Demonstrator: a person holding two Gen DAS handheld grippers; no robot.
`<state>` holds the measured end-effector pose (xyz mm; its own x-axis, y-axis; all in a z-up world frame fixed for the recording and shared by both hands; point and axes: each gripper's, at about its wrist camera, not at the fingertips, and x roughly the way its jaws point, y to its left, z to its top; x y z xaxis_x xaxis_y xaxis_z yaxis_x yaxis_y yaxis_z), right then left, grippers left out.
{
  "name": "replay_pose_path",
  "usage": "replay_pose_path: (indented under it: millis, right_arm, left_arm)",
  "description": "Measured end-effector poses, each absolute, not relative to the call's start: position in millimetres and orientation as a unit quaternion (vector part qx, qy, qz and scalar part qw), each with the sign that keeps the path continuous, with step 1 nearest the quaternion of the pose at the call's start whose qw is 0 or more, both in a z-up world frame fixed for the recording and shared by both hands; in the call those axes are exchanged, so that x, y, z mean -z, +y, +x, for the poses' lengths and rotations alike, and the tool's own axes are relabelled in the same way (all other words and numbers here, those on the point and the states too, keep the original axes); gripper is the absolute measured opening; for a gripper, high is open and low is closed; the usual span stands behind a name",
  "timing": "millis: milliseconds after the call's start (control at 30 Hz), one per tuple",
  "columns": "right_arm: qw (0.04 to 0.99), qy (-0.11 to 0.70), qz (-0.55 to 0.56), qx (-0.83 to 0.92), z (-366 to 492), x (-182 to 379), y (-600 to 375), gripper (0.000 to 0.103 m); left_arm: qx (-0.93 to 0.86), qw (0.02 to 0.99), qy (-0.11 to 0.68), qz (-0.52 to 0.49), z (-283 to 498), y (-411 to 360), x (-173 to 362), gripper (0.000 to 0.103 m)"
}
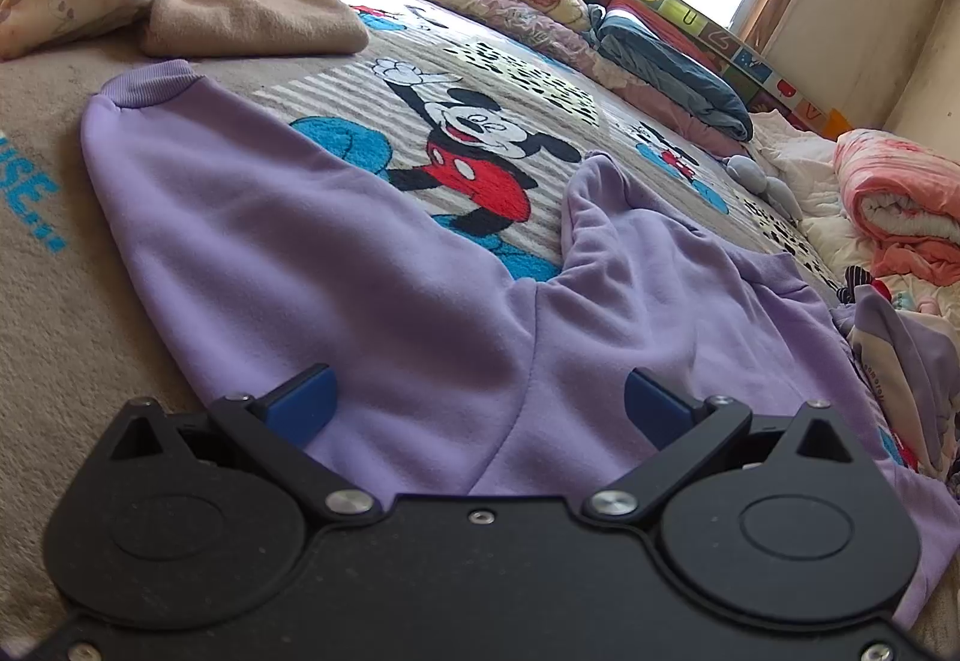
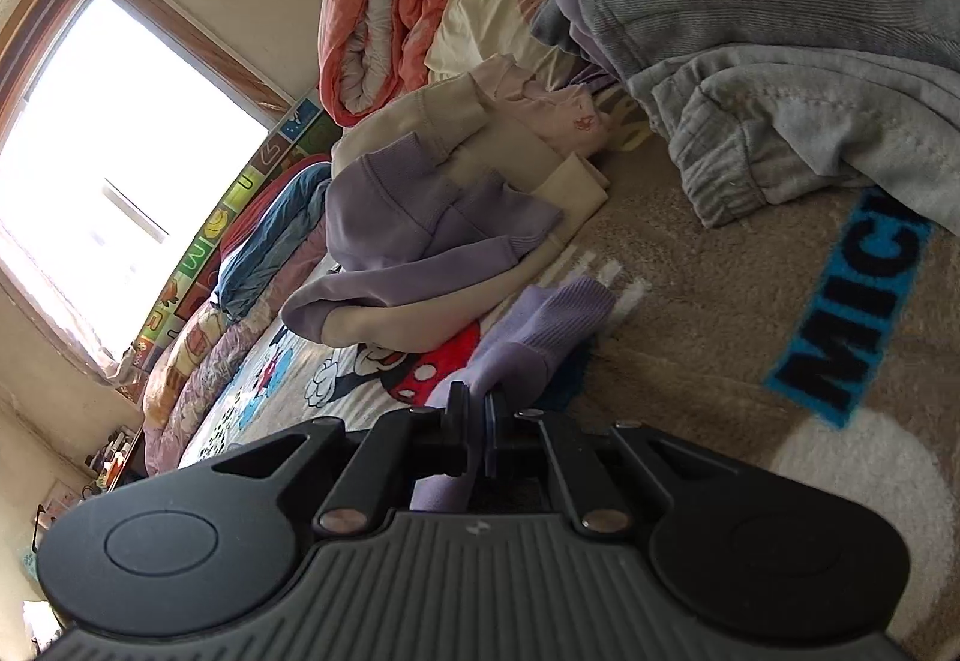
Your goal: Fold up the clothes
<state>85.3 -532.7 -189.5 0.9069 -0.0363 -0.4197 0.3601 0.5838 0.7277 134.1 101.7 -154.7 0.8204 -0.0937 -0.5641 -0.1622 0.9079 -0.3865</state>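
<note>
Lilac sweatshirt spread flat on the cartoon blanket covering the bed, probably so the sleeves can fold inward; left tongs spread wide just over its body, gripping nothing, likely parked to steady it. Right tongs pressed together, pinching the ribbed cuff of one sleeve. Only visible from the right wrist: that pinch, plus the grey clothes pile; only from the left: the whole garment layout.
</note>
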Motion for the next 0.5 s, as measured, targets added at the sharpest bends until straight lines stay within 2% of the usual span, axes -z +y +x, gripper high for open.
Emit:
replay_pose_path:
  millis: [67, 100, 133, 267, 300, 333, 467, 500]
  right_arm:
    - [0.858, 0.187, 0.466, 0.108, 80.8, 202.2, -536.2, 0.012]
    - [0.852, 0.179, 0.48, 0.104, 77.8, 207.1, -537.8, 0.017]
    - [0.847, 0.172, 0.494, 0.099, 74.8, 211.9, -539.3, 0.027]
    - [0.834, 0.139, 0.524, 0.103, 72.8, 216.0, -548.0, 0.04]
    - [0.834, 0.137, 0.524, 0.106, 76.1, 215.4, -550.4, 0.048]
    - [0.834, 0.137, 0.523, 0.11, 81.2, 215.0, -553.2, 0.051]
    - [0.843, 0.15, 0.503, 0.113, 103.5, 210.8, -558.3, 0.051]
    - [0.849, 0.157, 0.492, 0.108, 109.8, 208.6, -557.0, 0.044]
  left_arm:
    - [-0.019, 0.93, 0.299, -0.212, 134.1, 101.4, 154.7, 0.103]
    - [-0.018, 0.93, 0.299, -0.212, 134.1, 101.6, 154.6, 0.103]
    - [-0.018, 0.93, 0.3, -0.212, 134.0, 101.7, 154.5, 0.103]
    - [-0.018, 0.931, 0.299, -0.208, 134.1, 100.5, 154.8, 0.103]
    - [-0.019, 0.932, 0.299, -0.204, 134.2, 99.4, 154.9, 0.103]
    - [-0.019, 0.933, 0.3, -0.2, 134.4, 98.3, 155.2, 0.103]
    - [-0.021, 0.935, 0.3, -0.186, 134.4, 94.9, 156.0, 0.103]
    - [-0.022, 0.936, 0.3, -0.182, 134.7, 94.1, 156.2, 0.103]
